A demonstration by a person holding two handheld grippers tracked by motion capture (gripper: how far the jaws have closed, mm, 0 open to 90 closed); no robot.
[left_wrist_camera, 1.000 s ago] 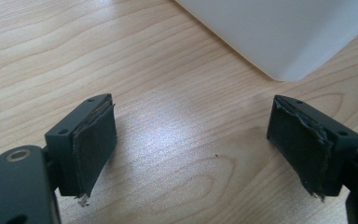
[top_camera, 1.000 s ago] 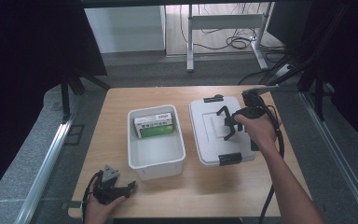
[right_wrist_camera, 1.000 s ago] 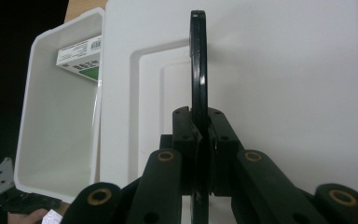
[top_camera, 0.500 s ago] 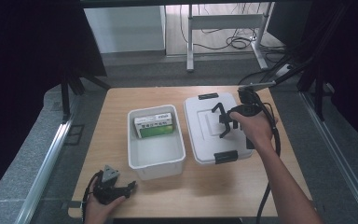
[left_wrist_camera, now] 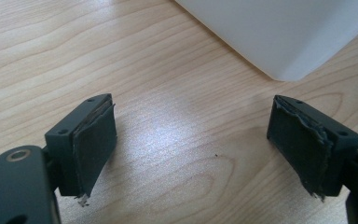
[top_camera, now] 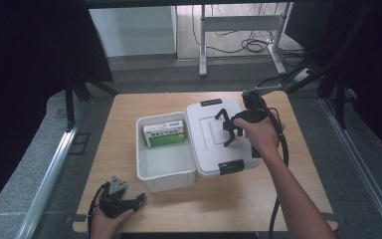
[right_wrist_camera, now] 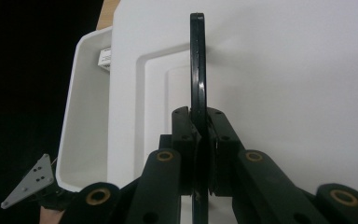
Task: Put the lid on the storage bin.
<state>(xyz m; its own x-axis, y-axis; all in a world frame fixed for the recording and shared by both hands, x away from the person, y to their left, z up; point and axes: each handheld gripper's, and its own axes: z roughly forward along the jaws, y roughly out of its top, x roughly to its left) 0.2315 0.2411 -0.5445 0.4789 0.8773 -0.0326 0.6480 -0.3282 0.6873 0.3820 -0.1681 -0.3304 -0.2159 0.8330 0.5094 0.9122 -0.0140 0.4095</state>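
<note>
**Lid carried by its handle toward the open bin**

At three o'clock on the worktop (top_camera: 129, 104), the right claw (top_camera: 230, 130) is clamped tight on the thin black handle (right_wrist_camera: 197, 65) of the white lid (top_camera: 214, 149), the pads pinching the handle's flat strip edge-on. That lid lies just beside the white bin (top_camera: 165, 164), its nine o'clock edge touching or overlapping the bin's rim. It looks like light, stiff moulded plastic with a smooth, somewhat slippery skin, so the handle at its centre is the sensible place to hold it; gripped there it should hang fairly level, though it may swing on so narrow a hold. Black latches (top_camera: 231, 166) sit at its six and twelve o'clock edges.

Inside the bin, toward twelve o'clock, lies a green and white box (top_camera: 164, 134).

At seven o'clock the left claw (top_camera: 138, 200) rests low over the bare wood, jaws wide with nothing between them, a corner of the bin just ahead.

Pale, matt wood grain covers the worktop. Beyond it lie grey floor, dark curtains at both sides and a metal frame with loose cables at twelve o'clock.
</note>
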